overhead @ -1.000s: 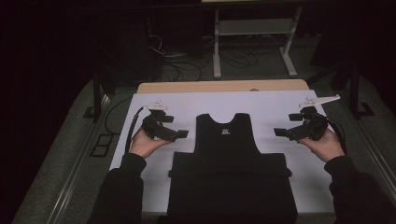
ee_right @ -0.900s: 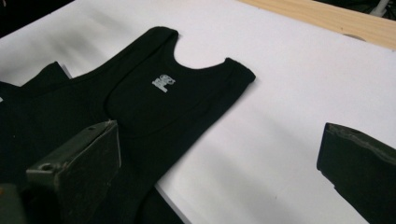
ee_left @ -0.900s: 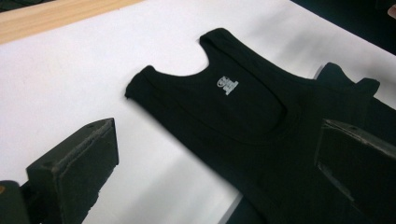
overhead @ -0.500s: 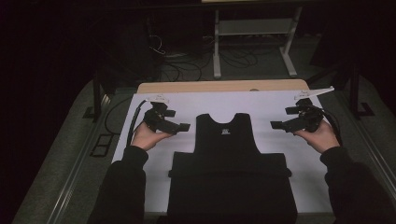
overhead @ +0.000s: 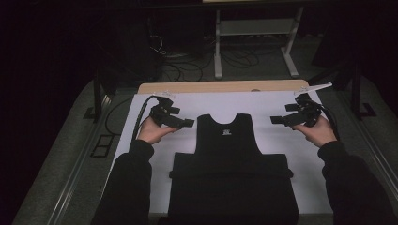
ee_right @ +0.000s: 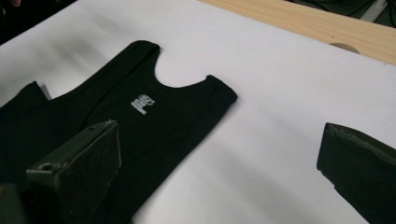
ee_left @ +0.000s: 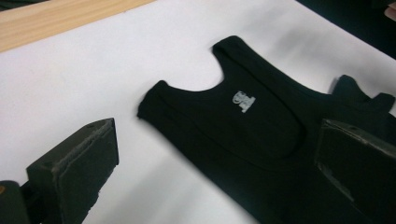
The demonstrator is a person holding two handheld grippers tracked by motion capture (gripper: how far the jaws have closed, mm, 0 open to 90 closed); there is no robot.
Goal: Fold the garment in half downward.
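A black tank top (overhead: 230, 164) lies flat on the white sheet (overhead: 141, 105), neck toward the far edge, with a small white label (ee_left: 244, 100) inside the collar. My left gripper (overhead: 184, 123) hovers open just left of its left shoulder strap (ee_left: 159, 100), nothing between the jaws. Off the right strap (ee_right: 219, 95), my right gripper (overhead: 278, 120) is held open and empty too. In both gripper views the tank top (ee_right: 107, 116) spreads between and beyond the jaws.
A bare wooden strip (overhead: 220, 86) of table shows beyond the white sheet. Past the table edge the floor holds cables (overhead: 164, 51) and a white metal stand (overhead: 253, 37). The person's dark sleeves (overhead: 126, 187) come in at the bottom.
Both grippers have moved away from the person and slightly inward, toward the shoulder straps of the tank top. The garment has not shifted.
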